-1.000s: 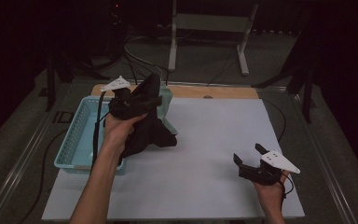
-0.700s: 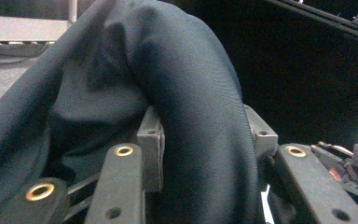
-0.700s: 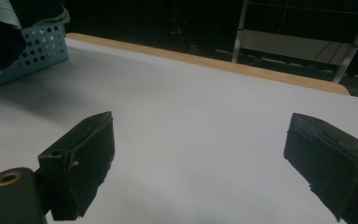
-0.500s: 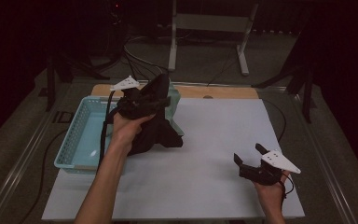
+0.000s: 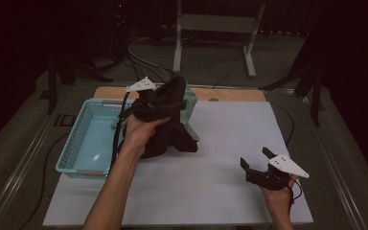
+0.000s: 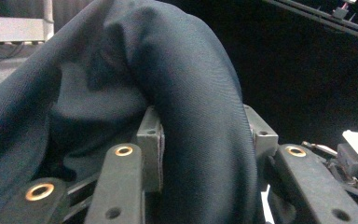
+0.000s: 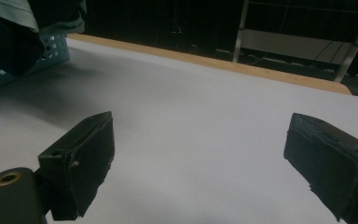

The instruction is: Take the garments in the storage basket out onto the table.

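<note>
My left gripper [image 5: 165, 98] is shut on a dark garment [image 5: 172, 136], holding it up above the right end of the turquoise basket [image 5: 84, 143]; the cloth's lower part hangs down onto the white table sheet [image 5: 220, 163]. In the left gripper view the dark garment [image 6: 191, 107] is pinched between the jaws and drapes over them. A pale green cloth [image 5: 189, 112] shows behind the dark one at the basket's right edge. My right gripper [image 5: 255, 162] rests open near the table's front right; its fingers [image 7: 86, 156] stand wide apart over bare sheet.
The perforated turquoise basket [image 7: 51, 53] sits at the left of the table, with the pale green cloth [image 7: 9, 11] above it. A wooden strip [image 5: 230, 94] runs along the table's far edge. A metal stand [image 5: 215, 28] and cables lie beyond on the floor.
My left hand has carried the dark garment to the right, from over the basket toward the sheet. The right gripper has stayed where it was.
</note>
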`<action>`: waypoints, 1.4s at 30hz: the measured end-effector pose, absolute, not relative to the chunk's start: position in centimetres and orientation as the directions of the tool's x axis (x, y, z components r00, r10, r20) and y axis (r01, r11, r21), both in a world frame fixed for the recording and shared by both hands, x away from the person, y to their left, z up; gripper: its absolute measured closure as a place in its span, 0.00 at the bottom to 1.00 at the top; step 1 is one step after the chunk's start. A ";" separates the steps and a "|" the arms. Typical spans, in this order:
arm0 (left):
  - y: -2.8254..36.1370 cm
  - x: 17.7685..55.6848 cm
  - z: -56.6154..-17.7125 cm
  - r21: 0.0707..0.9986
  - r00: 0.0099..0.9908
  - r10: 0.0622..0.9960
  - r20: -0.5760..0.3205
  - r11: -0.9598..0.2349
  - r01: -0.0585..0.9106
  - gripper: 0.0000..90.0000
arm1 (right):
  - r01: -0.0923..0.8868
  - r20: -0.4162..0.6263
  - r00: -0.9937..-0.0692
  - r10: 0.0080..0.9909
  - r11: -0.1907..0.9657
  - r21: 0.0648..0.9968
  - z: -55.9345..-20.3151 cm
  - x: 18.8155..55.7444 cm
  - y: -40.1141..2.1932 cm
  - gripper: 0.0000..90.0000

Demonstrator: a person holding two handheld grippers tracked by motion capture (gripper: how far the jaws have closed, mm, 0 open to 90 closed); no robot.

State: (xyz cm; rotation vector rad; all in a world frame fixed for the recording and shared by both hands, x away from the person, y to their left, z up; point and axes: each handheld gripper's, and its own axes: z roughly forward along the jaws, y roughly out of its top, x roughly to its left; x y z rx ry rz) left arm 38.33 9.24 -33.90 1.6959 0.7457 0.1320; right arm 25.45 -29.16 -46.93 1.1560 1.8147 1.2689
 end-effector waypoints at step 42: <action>4.9 38.4 -35.6 0.898 0.822 0.473 -0.318 -0.128 0.421 0.67 | 0.302 -0.009 -0.414 0.910 0.146 0.942 -46.9 25.4 -29.2 0.10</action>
